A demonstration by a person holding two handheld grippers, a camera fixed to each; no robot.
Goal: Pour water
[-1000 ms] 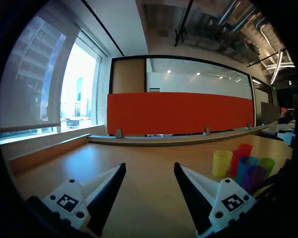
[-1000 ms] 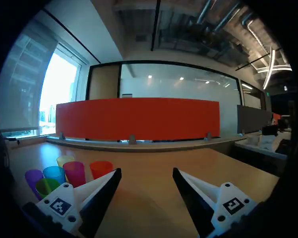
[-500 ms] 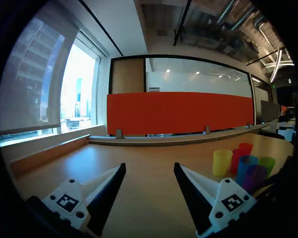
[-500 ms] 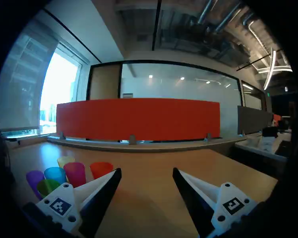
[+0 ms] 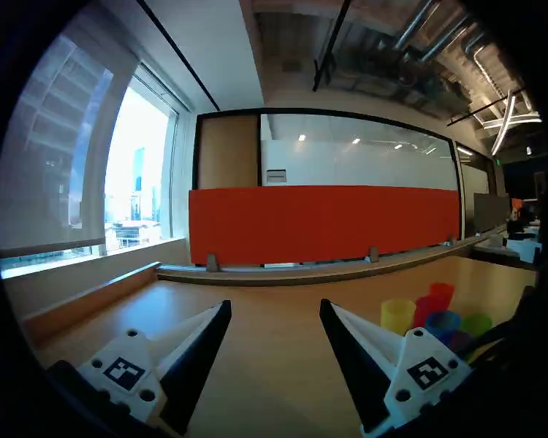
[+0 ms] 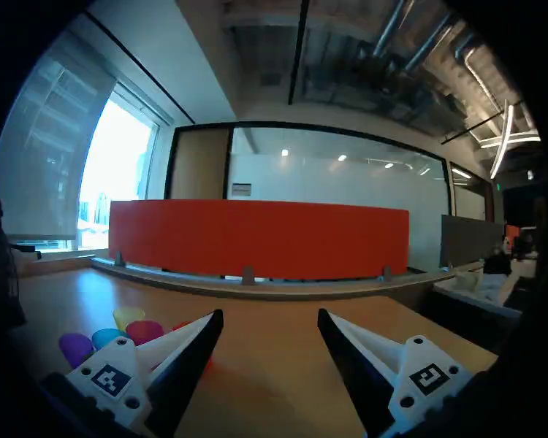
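Several coloured plastic cups stand in a cluster on the wooden table (image 5: 274,343). In the left gripper view they sit at the lower right: a yellow cup (image 5: 397,315), a red cup (image 5: 441,293), a blue cup (image 5: 442,324) and a green cup (image 5: 477,323), partly behind the right finger. My left gripper (image 5: 274,310) is open with nothing between its fingers. In the right gripper view the cups sit at the lower left: a yellow cup (image 6: 127,317), a purple cup (image 6: 76,347) and a pink cup (image 6: 145,332). My right gripper (image 6: 269,317) is open and holds nothing.
An orange divider panel (image 5: 321,223) runs along the table's far edge, with a glass wall behind it. A bright window (image 5: 131,190) lies to the left. More desks (image 6: 467,285) stand off to the right.
Both grippers have risen and tilted: the cups and table now sit lower in each view, and the cups are seen more from above. Both stay open.
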